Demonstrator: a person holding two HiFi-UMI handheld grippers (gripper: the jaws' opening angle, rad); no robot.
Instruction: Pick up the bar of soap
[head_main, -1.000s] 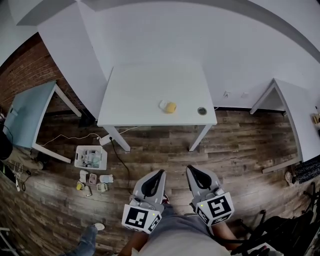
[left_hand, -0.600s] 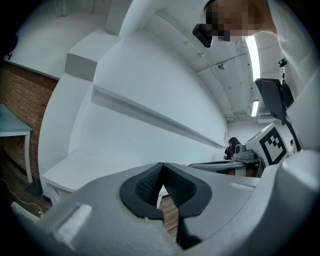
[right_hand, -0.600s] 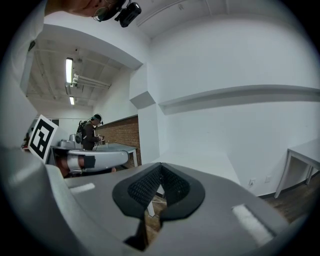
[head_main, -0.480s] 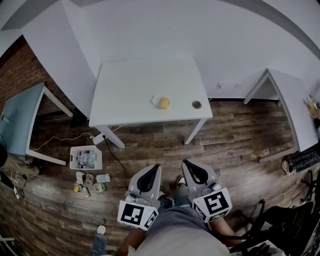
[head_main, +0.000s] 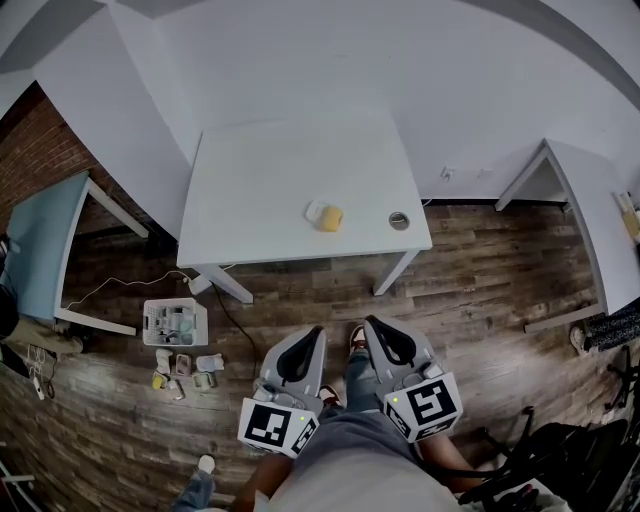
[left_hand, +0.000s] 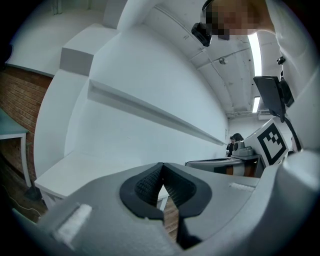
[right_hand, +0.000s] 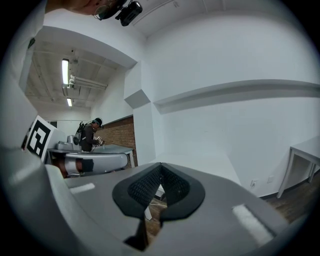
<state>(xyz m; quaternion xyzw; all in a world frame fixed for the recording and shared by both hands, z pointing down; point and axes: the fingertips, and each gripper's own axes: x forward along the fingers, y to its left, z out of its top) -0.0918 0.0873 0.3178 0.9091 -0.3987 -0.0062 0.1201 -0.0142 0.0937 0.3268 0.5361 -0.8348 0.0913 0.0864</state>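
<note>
The bar of soap (head_main: 331, 218) is yellow and lies by a small white piece near the middle front of the white table (head_main: 260, 190). Both grippers hang low over the wooden floor, well short of the table. My left gripper (head_main: 318, 332) points toward the table, and its ribbed pads (left_hand: 147, 182) meet with nothing between them. My right gripper (head_main: 372, 324) sits beside it, also shut and empty, as its own view (right_hand: 161, 166) shows. The soap is not visible in either gripper view.
A small round object (head_main: 399, 220) sits at the table's front right. On the floor to the left stand a white basket (head_main: 175, 321) and several small jars (head_main: 185, 363), with a cable nearby. A blue-grey table (head_main: 40, 250) stands left, another white table (head_main: 580, 220) right. A person (right_hand: 90, 135) stands far off.
The head view has shifted a little, so the table sits slightly differently in frame. Both grippers stay shut, side by side and low. The soap has not moved on the table.
</note>
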